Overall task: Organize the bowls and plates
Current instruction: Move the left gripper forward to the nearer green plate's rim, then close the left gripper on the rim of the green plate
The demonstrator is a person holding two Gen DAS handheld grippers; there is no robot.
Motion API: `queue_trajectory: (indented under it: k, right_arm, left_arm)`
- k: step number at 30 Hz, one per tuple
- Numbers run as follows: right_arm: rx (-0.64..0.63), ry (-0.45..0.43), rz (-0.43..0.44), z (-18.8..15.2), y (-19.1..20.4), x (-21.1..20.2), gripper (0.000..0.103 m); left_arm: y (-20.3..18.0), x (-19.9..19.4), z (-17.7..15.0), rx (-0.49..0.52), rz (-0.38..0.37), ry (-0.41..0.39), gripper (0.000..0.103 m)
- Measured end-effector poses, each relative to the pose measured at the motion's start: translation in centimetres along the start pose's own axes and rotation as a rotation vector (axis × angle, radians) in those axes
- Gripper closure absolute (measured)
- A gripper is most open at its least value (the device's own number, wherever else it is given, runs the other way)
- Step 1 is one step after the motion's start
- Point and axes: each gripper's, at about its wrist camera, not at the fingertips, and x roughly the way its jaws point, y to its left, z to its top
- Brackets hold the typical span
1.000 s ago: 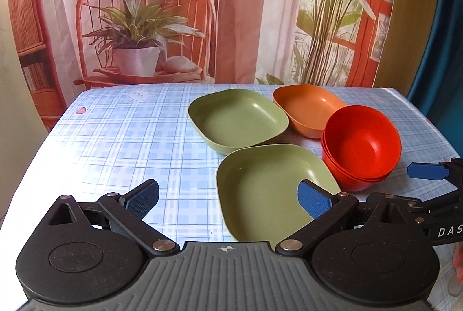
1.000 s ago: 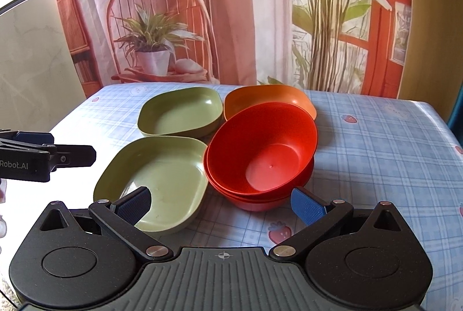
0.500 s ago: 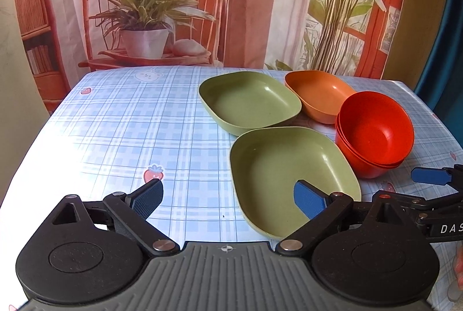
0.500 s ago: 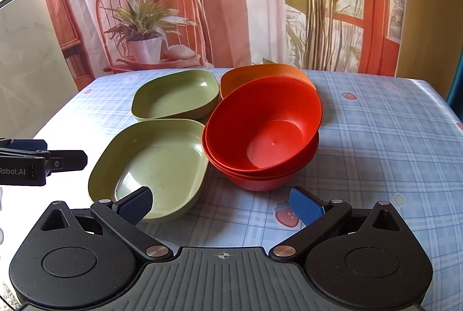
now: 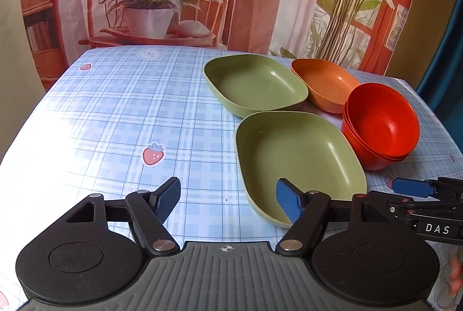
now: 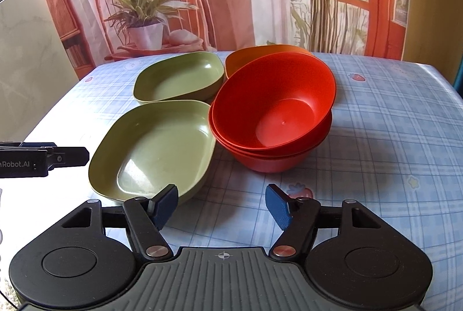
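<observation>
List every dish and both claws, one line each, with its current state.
Left claw: open, empty, above the table.
Right claw: open, empty.
Near green plate: upright, empty, on the table.
Far green plate: upright, empty.
Orange dish: upright, empty, behind the red bowls.
Red bowls: nested in a stack, top one tilted, empty.
Tablecloth: spread flat.

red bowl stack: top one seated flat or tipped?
Tipped. The top red bowl sits askew in the stack, rim raised toward the orange dish.
</observation>
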Motion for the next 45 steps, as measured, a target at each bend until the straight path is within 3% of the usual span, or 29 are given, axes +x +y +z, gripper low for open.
queue_trajectory:
  k: [8,16,19,22,23,29,40,45]
  right_arm:
    - [0.027,-0.014,0.020,0.2,0.0,0.0,0.057]
    - [0.008,-0.005,0.050,0.7,0.8,0.8,0.063]
    - [-0.003,0.002,0.053,1.0,1.0,1.6,0.071]
    - [-0.007,0.004,0.048,1.3,1.1,2.1,0.076]
    - [-0.004,0.005,0.049,1.3,1.0,2.2,0.079]
    - [0.004,0.007,0.065,1.5,0.9,2.8,0.090]
    - [-0.032,-0.020,0.085,1.1,0.9,2.7,0.091]
    - [-0.056,-0.025,0.108,0.9,0.7,2.8,0.090]
  left_arm:
    - [0.1,1.1,-0.1,-0.022,-0.024,0.024,0.050]
    - [-0.3,2.7,0.0,-0.027,-0.027,0.041,0.055]
    - [0.0,3.5,0.2,-0.054,-0.037,0.055,0.064]
    - [-0.4,4.0,0.3,-0.026,-0.036,0.068,0.083]
    - [-0.5,4.1,0.4,-0.017,-0.037,0.068,0.085]
    - [-1.1,4.4,0.2,0.005,-0.046,0.074,0.086]
    - [-1.1,4.8,0.1,-0.007,-0.042,0.104,0.087]
    - [-0.9,4.9,0.2,-0.065,-0.029,0.116,0.087]
